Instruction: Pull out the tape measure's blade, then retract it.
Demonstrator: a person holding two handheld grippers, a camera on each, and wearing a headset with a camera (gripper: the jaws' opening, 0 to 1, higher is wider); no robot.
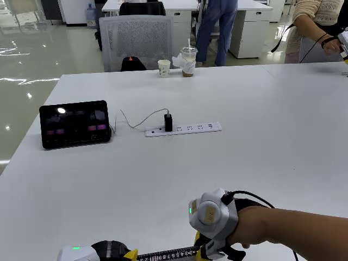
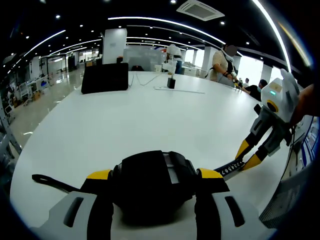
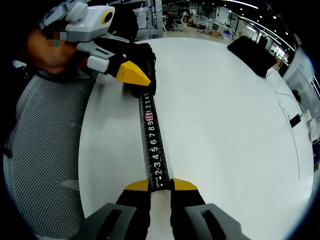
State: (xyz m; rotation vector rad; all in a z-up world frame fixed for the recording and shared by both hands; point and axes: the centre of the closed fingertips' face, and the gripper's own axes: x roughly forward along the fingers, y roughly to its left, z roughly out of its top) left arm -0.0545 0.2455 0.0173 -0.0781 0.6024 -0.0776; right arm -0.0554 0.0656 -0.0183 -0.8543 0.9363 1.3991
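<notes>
Measuring up: a person at a white desk (image 1: 228, 163) holds a black tape measure (image 2: 150, 182) near the desk's front edge. In the left gripper view, its case is clenched between the yellow-tipped fingers (image 2: 100, 175) of the left gripper (image 2: 155, 175). The right gripper (image 3: 160, 186) pinches the free end of the blade (image 3: 151, 135), fingers closed on the strip just behind its tip. A short run of blade, numbered in white with a red mark on black, spans the gap between the two grippers, low over the desk. By the look of it, the pull-out is under way, with most of the blade probably left in the case. The blade appears thin and springy: stiff along its length, but likely to buckle if twisted and to snap back if let go. The best hold is therefore at the end, with the rigid, rather slick case gripped across its flat sides. A tablet (image 1: 75, 124) and a power strip (image 1: 187, 129) lie well apart, farther back
</notes>
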